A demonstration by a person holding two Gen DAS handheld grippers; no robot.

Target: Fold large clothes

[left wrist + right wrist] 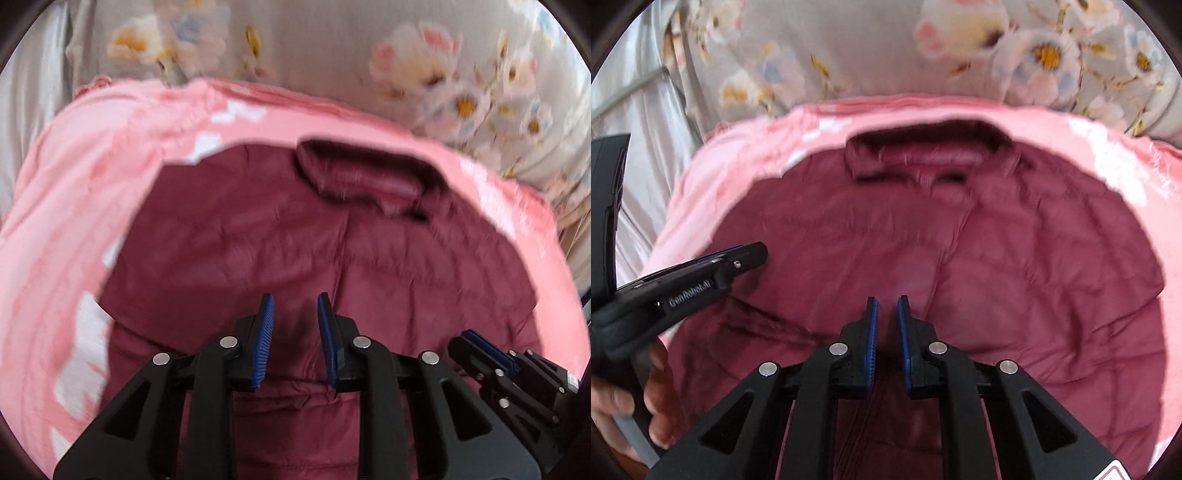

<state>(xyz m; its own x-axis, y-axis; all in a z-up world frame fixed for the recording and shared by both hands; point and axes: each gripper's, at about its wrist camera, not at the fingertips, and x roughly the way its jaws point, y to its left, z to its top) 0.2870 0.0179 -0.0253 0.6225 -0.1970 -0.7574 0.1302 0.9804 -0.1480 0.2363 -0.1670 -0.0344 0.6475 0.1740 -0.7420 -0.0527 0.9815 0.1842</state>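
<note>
Jacket: I see the maroon quilted jacket (960,258) spread on the pink blanket (713,206), collar (923,155) far.
Handling: I judge it light, puffy, slippery; I'd pinch the near hem.
Tools: left tool (295,332) and right tool (886,332) both parted, empty.

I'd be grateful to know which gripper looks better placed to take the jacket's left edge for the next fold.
Left, probably. The left gripper hangs open and empty over the maroon jacket, nearer its left edge on the pink sheet. The right gripper, slightly open, sits further right.
</note>
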